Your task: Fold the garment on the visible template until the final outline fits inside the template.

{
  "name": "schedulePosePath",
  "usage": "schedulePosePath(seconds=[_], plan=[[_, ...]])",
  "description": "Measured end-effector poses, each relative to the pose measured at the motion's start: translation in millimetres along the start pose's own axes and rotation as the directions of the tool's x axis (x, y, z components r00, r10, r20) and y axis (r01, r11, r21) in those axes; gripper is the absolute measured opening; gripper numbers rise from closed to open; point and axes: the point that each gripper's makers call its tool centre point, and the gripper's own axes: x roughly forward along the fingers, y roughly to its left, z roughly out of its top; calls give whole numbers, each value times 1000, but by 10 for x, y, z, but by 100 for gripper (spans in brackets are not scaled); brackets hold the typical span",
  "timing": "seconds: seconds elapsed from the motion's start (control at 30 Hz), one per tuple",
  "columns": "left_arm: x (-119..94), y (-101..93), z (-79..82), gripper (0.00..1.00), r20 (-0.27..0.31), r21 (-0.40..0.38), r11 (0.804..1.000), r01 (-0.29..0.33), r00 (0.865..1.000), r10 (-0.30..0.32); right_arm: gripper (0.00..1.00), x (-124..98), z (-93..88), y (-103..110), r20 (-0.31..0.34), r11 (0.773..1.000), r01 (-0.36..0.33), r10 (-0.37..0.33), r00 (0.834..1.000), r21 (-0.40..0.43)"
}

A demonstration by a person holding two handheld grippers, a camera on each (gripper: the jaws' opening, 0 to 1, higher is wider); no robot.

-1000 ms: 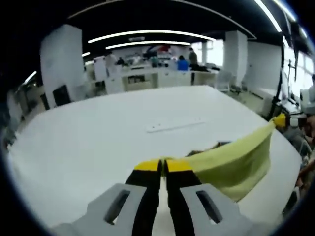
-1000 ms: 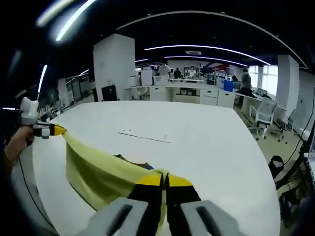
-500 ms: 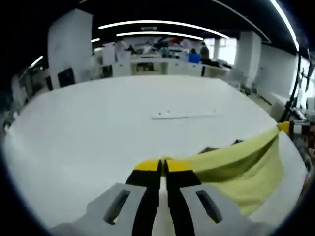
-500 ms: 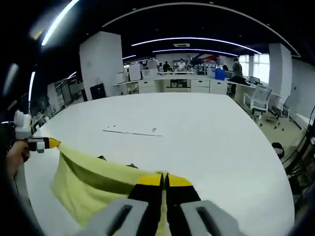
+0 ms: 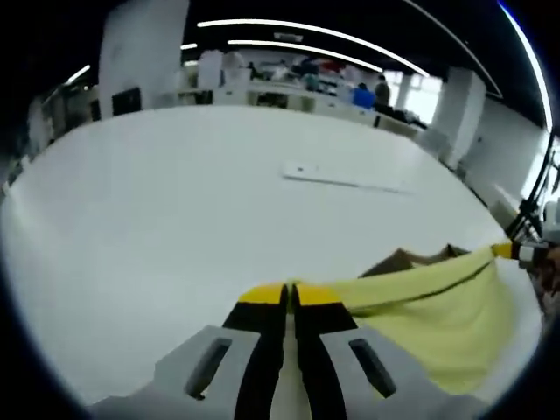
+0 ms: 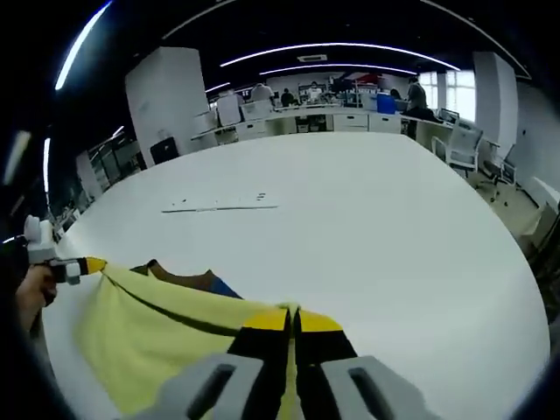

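— Yellow cloth, soft and matte: garment (image 5: 429, 302) pulled into a taut band between both grippers, top edge a straight ridge, loose cloth sagging below it in shallow folds.

— Lying where?

— Low over the white table (image 5: 157, 201), near its front edge; lower part seems to rest on the surface, though contact hard to confirm. Brown fabric (image 5: 407, 260) with a scrap of blue peeking out just behind the ridge, seen in the right gripper view as well (image 6: 179, 278).

— Long axis?

— Running gripper to gripper, roughly along the table's near edge. In the left gripper view, climbing from the left gripper (image 5: 290, 293) toward the right gripper (image 5: 512, 251) at the far corner of the cloth. In the right gripper view, from the right gripper (image 6: 292, 318) out to the left gripper (image 6: 80, 265), with a person's hand (image 6: 31, 293) behind it.

— Grips?

— Left gripper: yellow-tipped black jaws pressed together, clamped on a corner of the garment. Right gripper: same, jaws clenched on the opposite corner.

— Anything else on the table?

— Thin pale strip (image 5: 343, 178), flat, long and narrow, farther back on the table than the garment and well apart from it; smooth glossy tabletop all around. Also visible in the right gripper view (image 6: 219, 204).
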Motion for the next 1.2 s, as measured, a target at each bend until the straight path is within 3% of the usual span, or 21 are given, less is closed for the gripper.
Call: schedulePosePath(seconds=[0.17, 0.47, 0.6, 0.7, 0.77, 0.87, 0.97, 1.2], plan=[[73, 26, -60, 0, -24, 13, 1000, -2, 1000, 2, 0, 81, -101, -20, -26, 1000, 0, 0, 1000, 1], [113, 11, -68, 0, 0, -3, 1000, 25, 1000, -25, 0, 132, -174, -26, -31, 999, -3, 4, 1000, 43], [105, -15, -46, 1, 10, 48, 997, 63, 998, -64, 0, 127, -162, -25, -22, 997, -12, 13, 1000, 74], [68, 0, -9, 9, 25, 76, 994, 75, 997, -77, 0, 119, -151, -16, -19, 998, -21, 22, 1000, 64], [32, -10, 38, 16, 44, 92, 991, 101, 993, -105, 6, 90, -125, -9, -8, 998, -31, 31, 999, 49], [-31, -59, 85, 26, 59, 164, 975, 152, 985, -164, 17, 26, -55, 43, 17, 997, -73, 74, 997, -17], [-102, -137, 88, 32, 62, 226, 947, 229, 967, -249, 25, -14, -56, 84, 3, 989, -118, 119, 993, -93], [-94, -126, -58, 39, -4, 361, 895, 262, 960, -279, 30, -36, -193, 34, -39, 969, -117, 111, 993, -218]])
